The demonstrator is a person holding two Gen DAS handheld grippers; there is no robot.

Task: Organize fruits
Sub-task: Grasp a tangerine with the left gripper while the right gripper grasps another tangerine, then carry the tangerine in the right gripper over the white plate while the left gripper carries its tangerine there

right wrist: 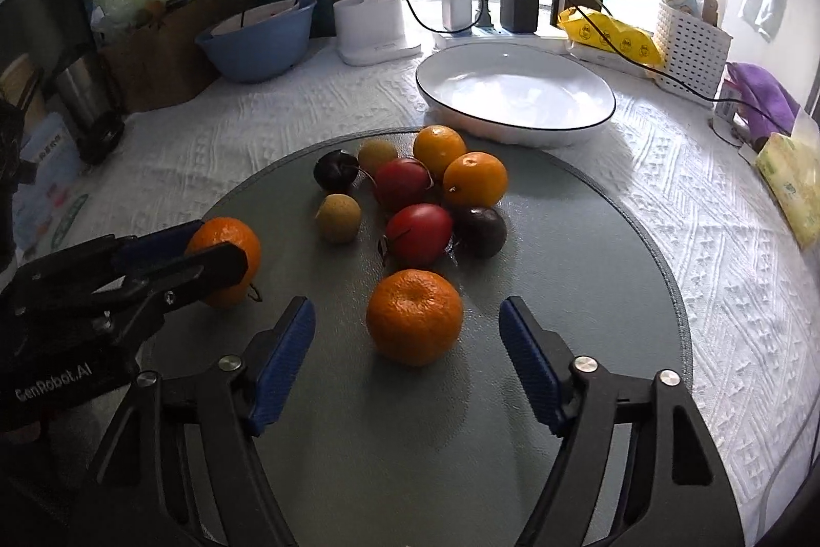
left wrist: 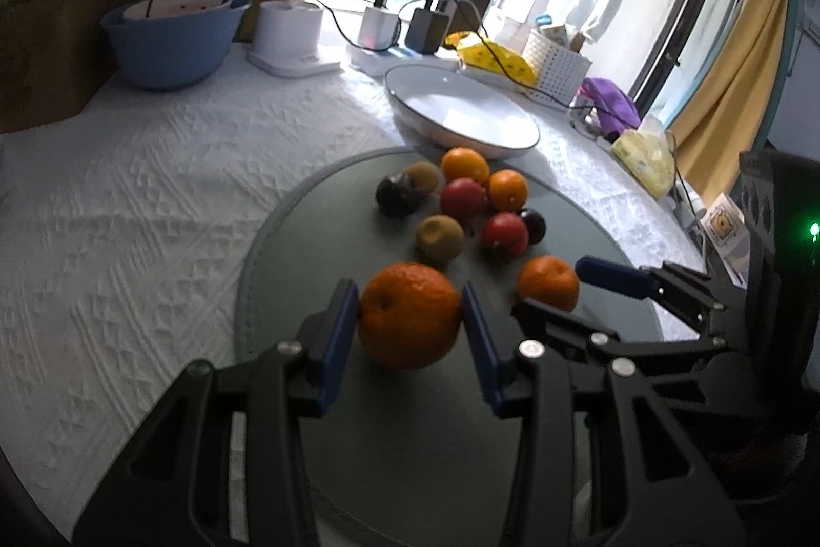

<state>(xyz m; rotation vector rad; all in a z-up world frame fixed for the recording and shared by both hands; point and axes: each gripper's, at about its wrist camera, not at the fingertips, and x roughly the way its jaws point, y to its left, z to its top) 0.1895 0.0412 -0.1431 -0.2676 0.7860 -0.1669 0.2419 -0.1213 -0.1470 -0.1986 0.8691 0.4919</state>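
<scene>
Left gripper (left wrist: 410,316) clamped on large orange (left wrist: 409,315), blue pads pressed to both sides, over near part of grey mat (left wrist: 287,249)
Right gripper (right wrist: 407,360) held apart, second orange (right wrist: 414,316) between pads, untouched, resting on mat
Remaining fruit cluster (right wrist: 410,188) grouped toward mat's far side
White dish (right wrist: 512,96) set just beyond mat's far edge

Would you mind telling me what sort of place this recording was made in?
Probably a home dining or living room: a table under a white textured tablecloth, yellow curtains beside a balcony window, chargers on a power strip.
</scene>
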